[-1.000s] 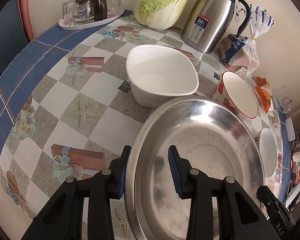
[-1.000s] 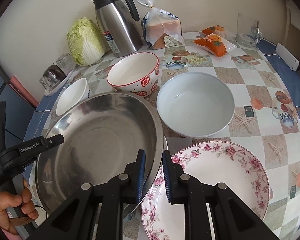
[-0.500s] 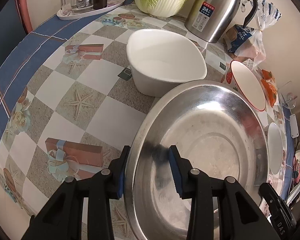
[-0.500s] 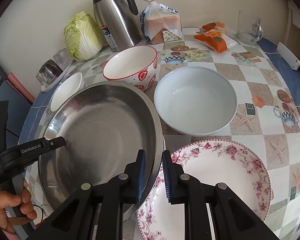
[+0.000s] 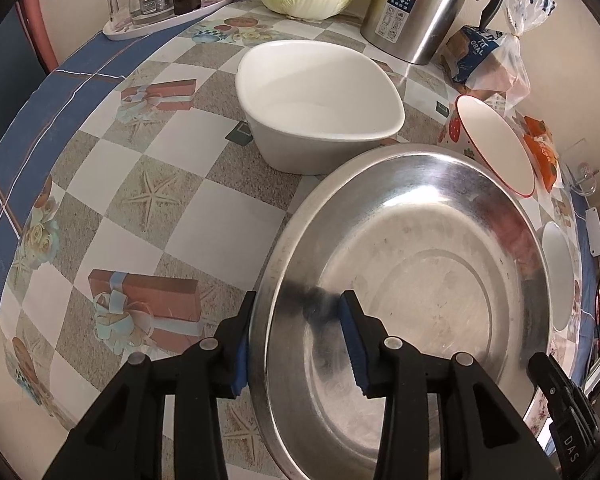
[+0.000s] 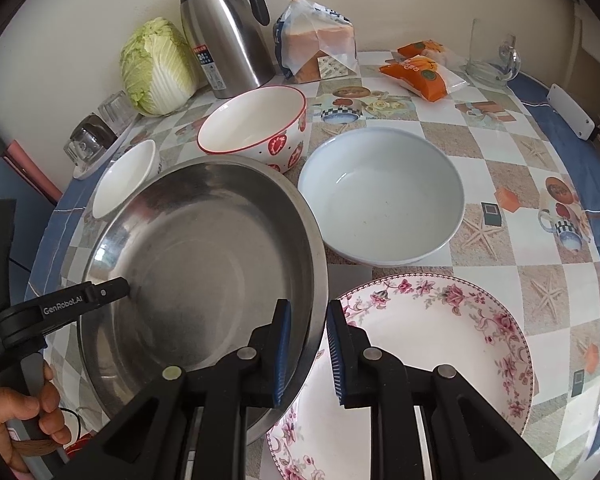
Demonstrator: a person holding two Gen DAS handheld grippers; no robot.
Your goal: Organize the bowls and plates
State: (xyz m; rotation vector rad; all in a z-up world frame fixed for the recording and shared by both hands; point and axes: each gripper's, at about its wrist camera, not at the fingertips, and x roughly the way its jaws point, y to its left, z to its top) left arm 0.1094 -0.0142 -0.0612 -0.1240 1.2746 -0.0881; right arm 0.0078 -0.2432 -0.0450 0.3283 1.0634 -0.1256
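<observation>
A large steel basin [image 5: 412,296] [image 6: 204,248] is held by both grippers, raised and tilted over the table. My left gripper [image 5: 296,340] is shut on its left rim. My right gripper [image 6: 306,344] is shut on its right rim, which overlaps a floral plate [image 6: 432,352]. A white squarish bowl [image 5: 316,120] sits beyond the basin, small in the right wrist view [image 6: 124,176]. A strawberry-patterned bowl [image 6: 256,128] [image 5: 496,144] and a pale blue bowl [image 6: 380,196] stand behind.
At the back stand a steel thermos [image 6: 224,36], a cabbage [image 6: 156,68], a bread bag [image 6: 316,44], orange snack packets [image 6: 420,68], a glass mug [image 6: 488,56] and a tray of glassware [image 5: 168,0]. The table edge curves at the left.
The basin has been lifted and carried toward the right, its rim now overlapping the floral plate. Both grippers stay on its rim.
</observation>
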